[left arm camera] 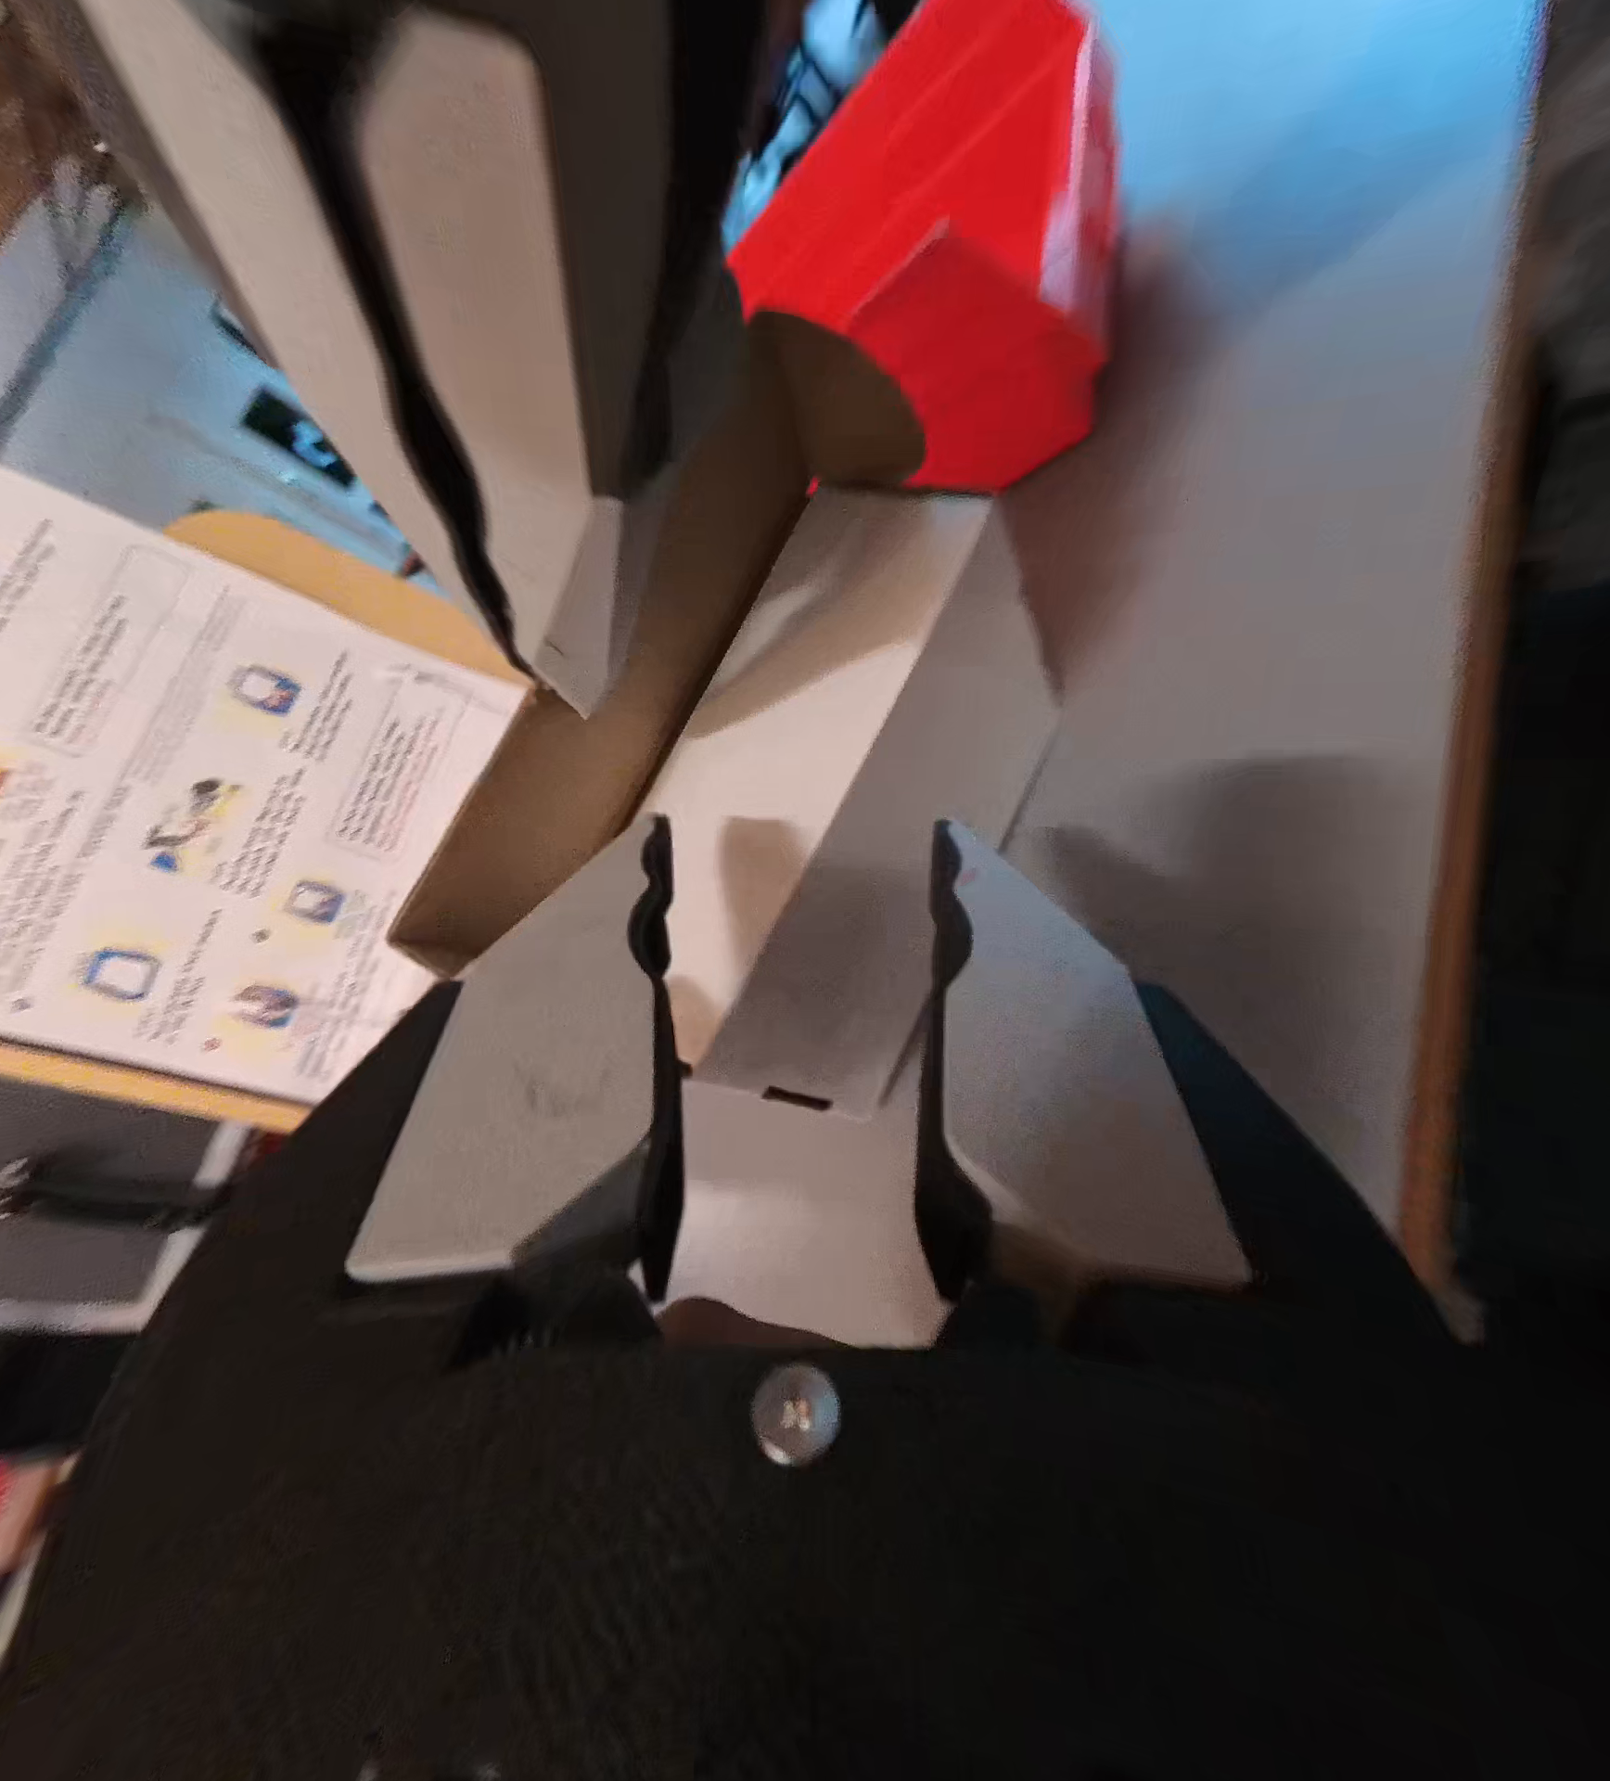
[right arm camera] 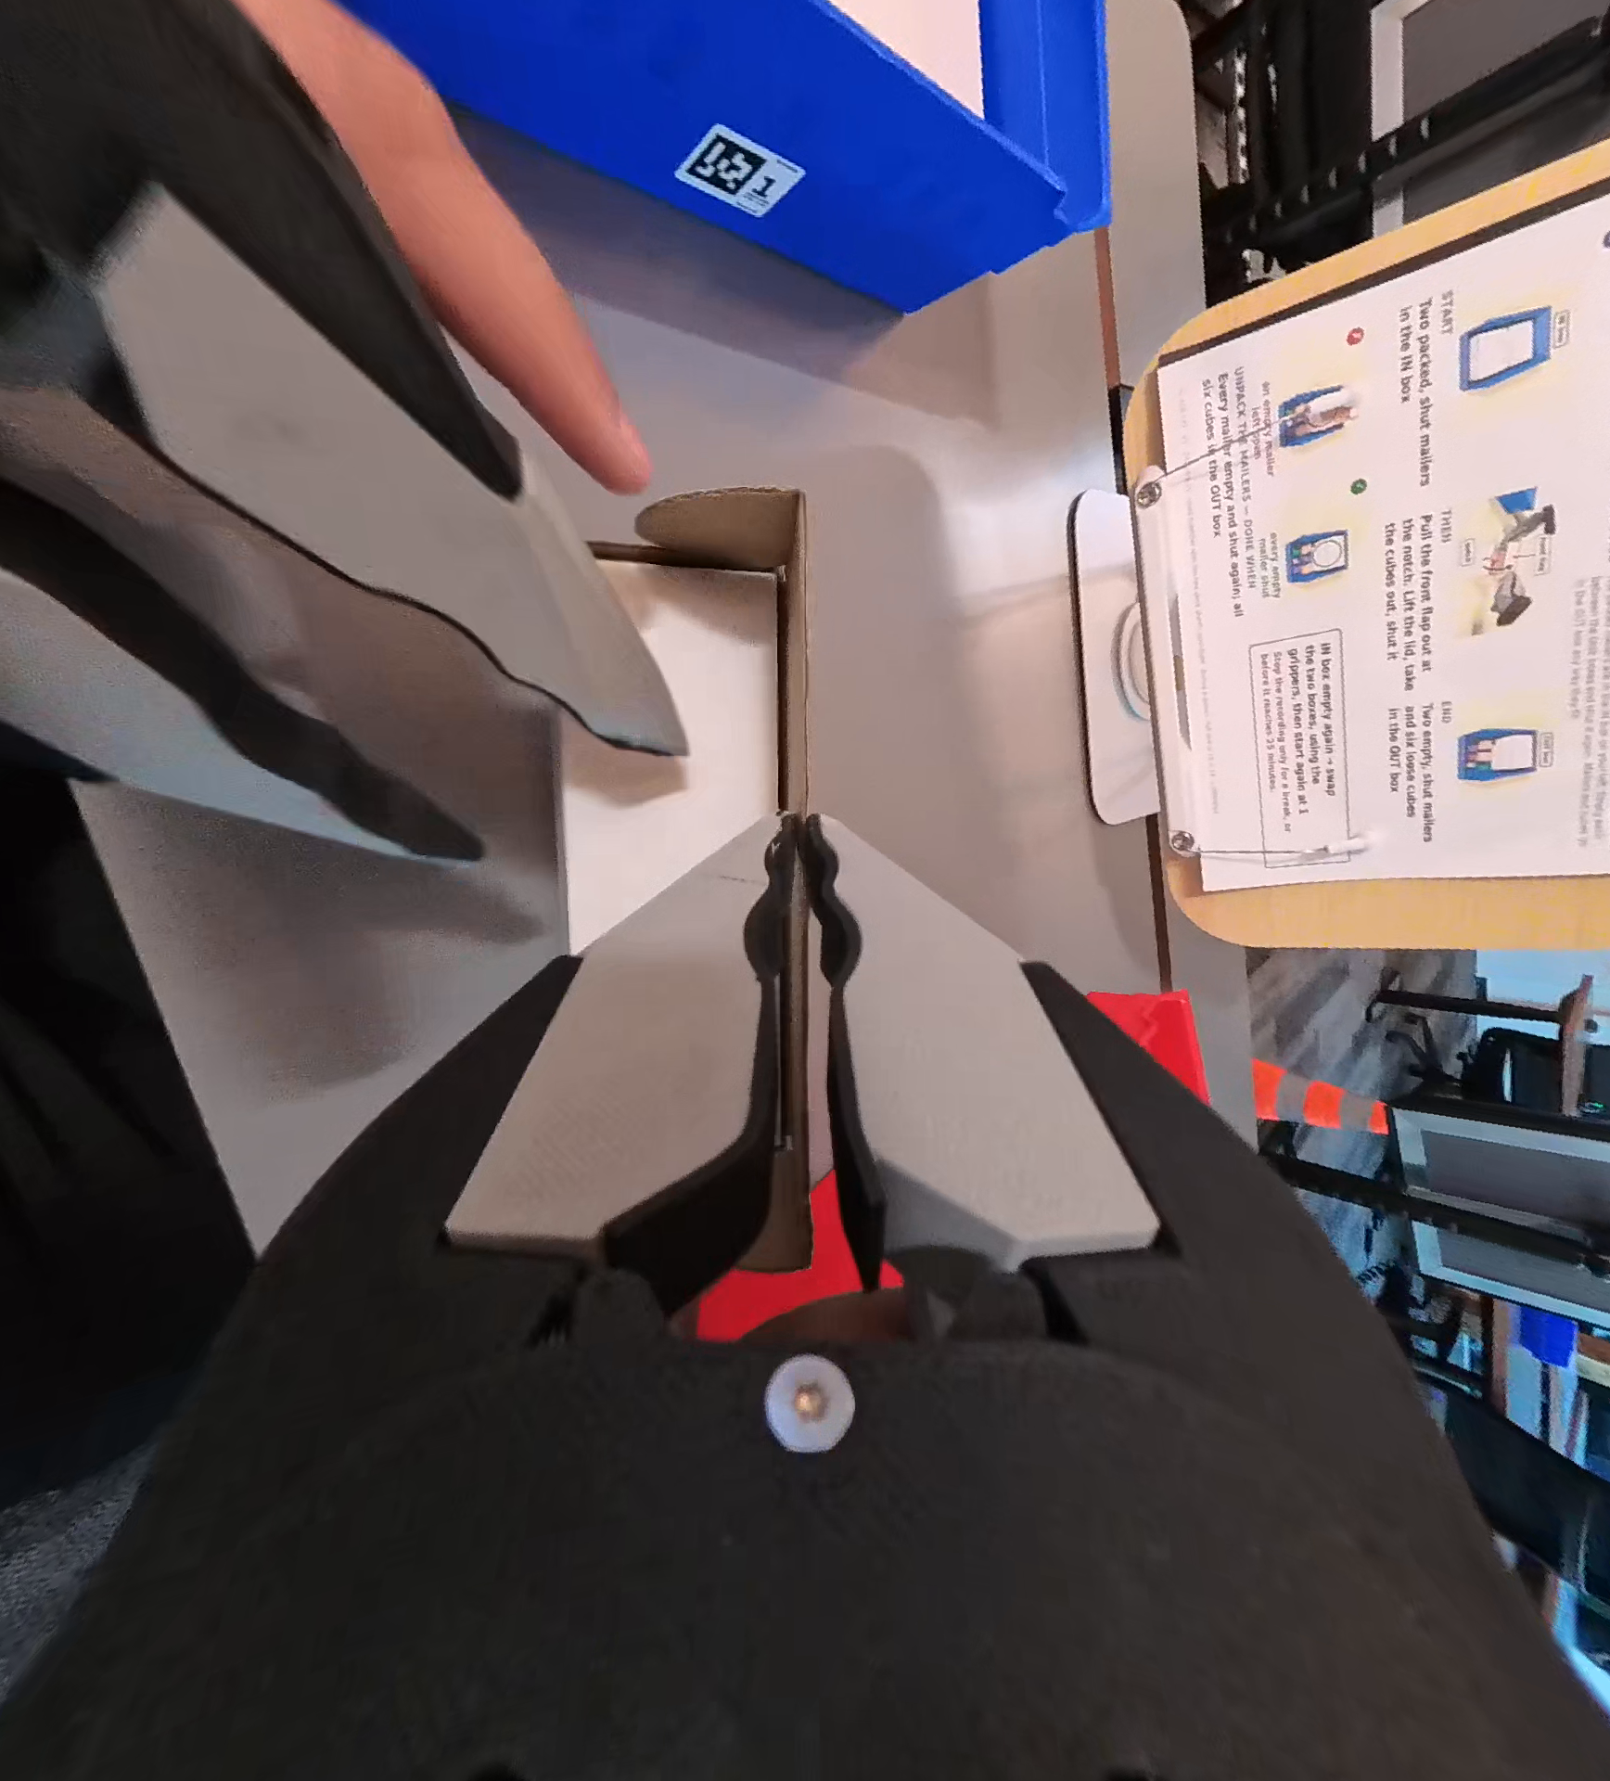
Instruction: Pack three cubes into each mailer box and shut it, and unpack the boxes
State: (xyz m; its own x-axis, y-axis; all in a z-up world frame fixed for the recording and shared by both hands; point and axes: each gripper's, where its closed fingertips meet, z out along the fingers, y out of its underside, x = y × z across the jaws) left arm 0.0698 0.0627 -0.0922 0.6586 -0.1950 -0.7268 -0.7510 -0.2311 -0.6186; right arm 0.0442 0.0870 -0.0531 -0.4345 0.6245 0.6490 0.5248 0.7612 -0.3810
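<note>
A white mailer box (left arm camera: 840, 771) lies on the grey table. Its lid flap (left arm camera: 647, 694), brown on the inside, stands raised. My right gripper (right arm camera: 796, 829) is shut on the edge of that flap (right arm camera: 791, 675); it also shows at the top of the left wrist view (left arm camera: 551, 675). My left gripper (left arm camera: 801, 838) is open with the near end of the box between its fingers, not closed on it. It shows at the left of the right wrist view (right arm camera: 575, 800). A red cube (left arm camera: 955, 289) sits on the table just beyond the box. The inside of the box is hidden.
A blue bin (right arm camera: 782, 145) with a marker tag stands beyond the box. A clipboard with an instruction sheet (right arm camera: 1408, 578) lies beside the table. A person's hand (right arm camera: 512, 318) holds the left gripper. The table's wooden edge (left arm camera: 1456, 867) runs along the right.
</note>
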